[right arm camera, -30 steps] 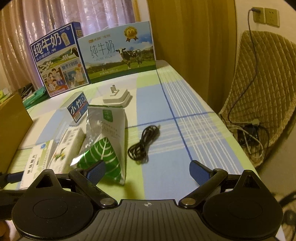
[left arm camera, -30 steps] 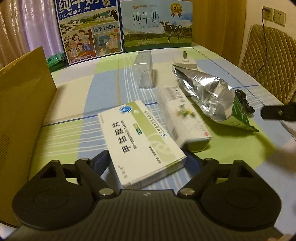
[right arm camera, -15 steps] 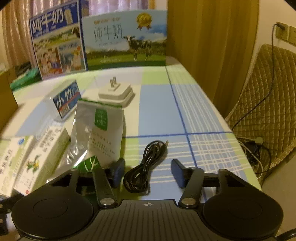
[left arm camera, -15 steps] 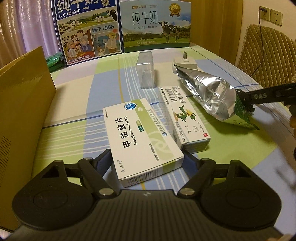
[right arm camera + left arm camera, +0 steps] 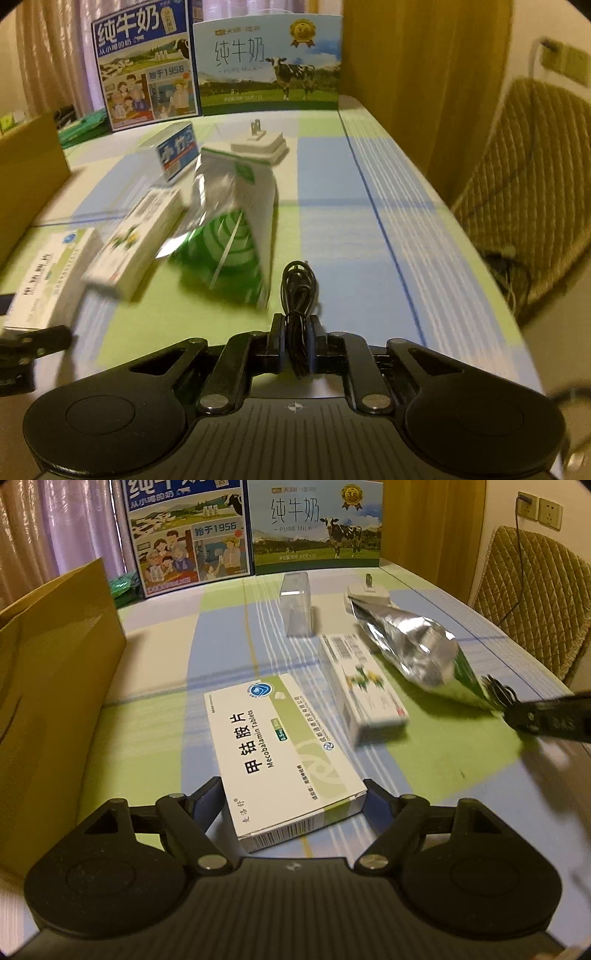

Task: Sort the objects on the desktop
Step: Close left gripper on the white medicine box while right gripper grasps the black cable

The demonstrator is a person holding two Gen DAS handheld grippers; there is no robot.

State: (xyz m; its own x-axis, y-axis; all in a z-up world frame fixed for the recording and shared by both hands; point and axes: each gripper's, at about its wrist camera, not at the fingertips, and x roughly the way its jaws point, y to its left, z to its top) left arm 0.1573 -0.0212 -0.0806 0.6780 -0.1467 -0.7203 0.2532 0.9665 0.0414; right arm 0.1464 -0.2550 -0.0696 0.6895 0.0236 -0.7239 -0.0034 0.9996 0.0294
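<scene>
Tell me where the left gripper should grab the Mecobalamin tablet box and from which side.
Take the Mecobalamin box across its two long side faces near the end closest to the left gripper, coming in low along its length. It lies flat on the tablecloth, long axis pointing away, and the open fingers already flank that near end, so closing there should work.

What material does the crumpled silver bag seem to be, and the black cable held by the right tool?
The silver bag looks like metallised foil film: shiny, mirror-like, with sharp creases and a printed green end. The black cable, pinched in the right tool, seems rubber or plastic coated: matte, thin and flexible, bundled in loops.
</scene>
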